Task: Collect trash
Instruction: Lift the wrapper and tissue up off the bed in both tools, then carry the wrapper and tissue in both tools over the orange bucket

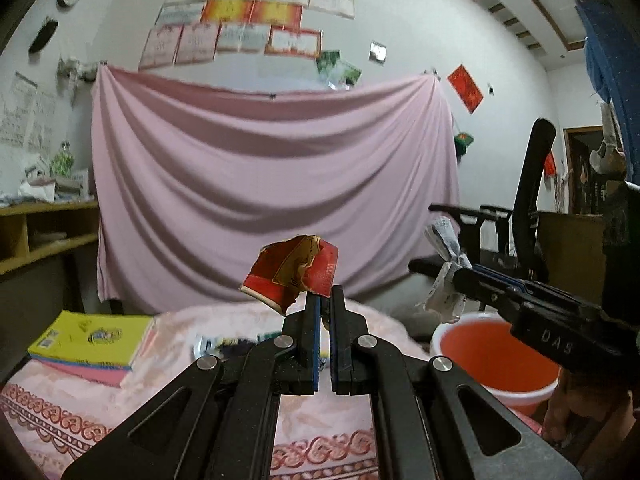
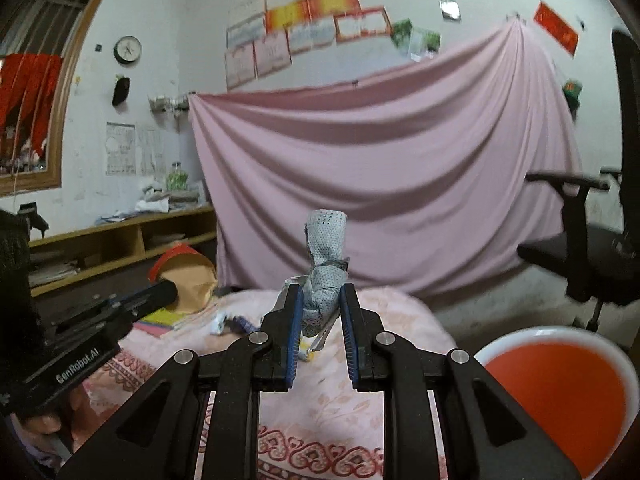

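My left gripper point(image 1: 325, 300) is shut on a torn red paper cup point(image 1: 294, 276) and holds it up above the pink cloth-covered table point(image 1: 316, 412). My right gripper point(image 2: 320, 300) is shut on a crumpled grey-white wrapper point(image 2: 325, 268); it shows at the right in the left wrist view point(image 1: 442, 280), above the orange bucket point(image 1: 496, 356). The bucket also shows at the lower right in the right wrist view point(image 2: 560, 392). More crumpled trash point(image 2: 230, 322) lies on the table; in the left wrist view a wrapper point(image 1: 224, 344) lies behind my fingers.
A stack of yellow and pink books point(image 1: 88, 344) lies at the table's left. A black office chair point(image 2: 592, 248) stands to the right. A wooden shelf point(image 2: 120, 240) runs along the left wall. A pink sheet point(image 1: 272, 184) hangs behind the table.
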The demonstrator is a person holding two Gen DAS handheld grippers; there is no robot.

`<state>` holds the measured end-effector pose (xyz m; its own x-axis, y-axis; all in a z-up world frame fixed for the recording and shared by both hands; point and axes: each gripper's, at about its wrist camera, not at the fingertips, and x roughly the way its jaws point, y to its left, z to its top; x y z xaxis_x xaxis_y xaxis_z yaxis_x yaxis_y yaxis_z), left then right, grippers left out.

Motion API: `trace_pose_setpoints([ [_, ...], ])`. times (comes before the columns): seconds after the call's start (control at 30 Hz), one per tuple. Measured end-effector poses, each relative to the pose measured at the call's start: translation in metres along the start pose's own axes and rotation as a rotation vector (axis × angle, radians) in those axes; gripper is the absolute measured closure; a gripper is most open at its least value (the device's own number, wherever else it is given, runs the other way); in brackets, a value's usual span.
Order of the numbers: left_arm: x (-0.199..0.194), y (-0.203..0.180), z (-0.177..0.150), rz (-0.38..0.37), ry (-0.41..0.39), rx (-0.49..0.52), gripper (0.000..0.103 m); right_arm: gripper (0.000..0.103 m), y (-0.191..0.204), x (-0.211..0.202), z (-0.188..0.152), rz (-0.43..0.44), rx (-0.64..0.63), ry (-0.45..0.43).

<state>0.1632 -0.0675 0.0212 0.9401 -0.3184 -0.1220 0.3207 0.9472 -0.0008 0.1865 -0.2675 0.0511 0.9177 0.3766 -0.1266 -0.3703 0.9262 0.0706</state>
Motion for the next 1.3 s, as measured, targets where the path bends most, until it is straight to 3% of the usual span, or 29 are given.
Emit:
trace_pose_setpoints([
  [0.2, -0.008, -0.029, 0.008, -0.036, -0.055, 0.03, 0.101, 0.086, -0.002, -0.024, 0.01, -0.073, -0.075, -0.105],
  [0.37, -0.001, -0.057, 0.026, -0.092, -0.078, 0.038, 0.101, 0.086, -0.025, -0.04, 0.017, -0.124, -0.042, -0.15],
  [0.63, 0.027, -0.101, 0.048, -0.185, -0.04, 0.046, 0.101, 0.086, -0.074, -0.054, 0.019, -0.225, 0.055, -0.122],
  [0.97, 0.079, -0.146, 0.058, -0.319, 0.137, 0.001, 0.101, 0.085, -0.13, -0.06, 0.012, -0.335, 0.171, -0.059],
  [1.3, 0.123, -0.166, 0.059, -0.387, 0.343, -0.066, 0.101, 0.083, -0.164, -0.057, 0.001, -0.391, 0.28, 0.037],
])
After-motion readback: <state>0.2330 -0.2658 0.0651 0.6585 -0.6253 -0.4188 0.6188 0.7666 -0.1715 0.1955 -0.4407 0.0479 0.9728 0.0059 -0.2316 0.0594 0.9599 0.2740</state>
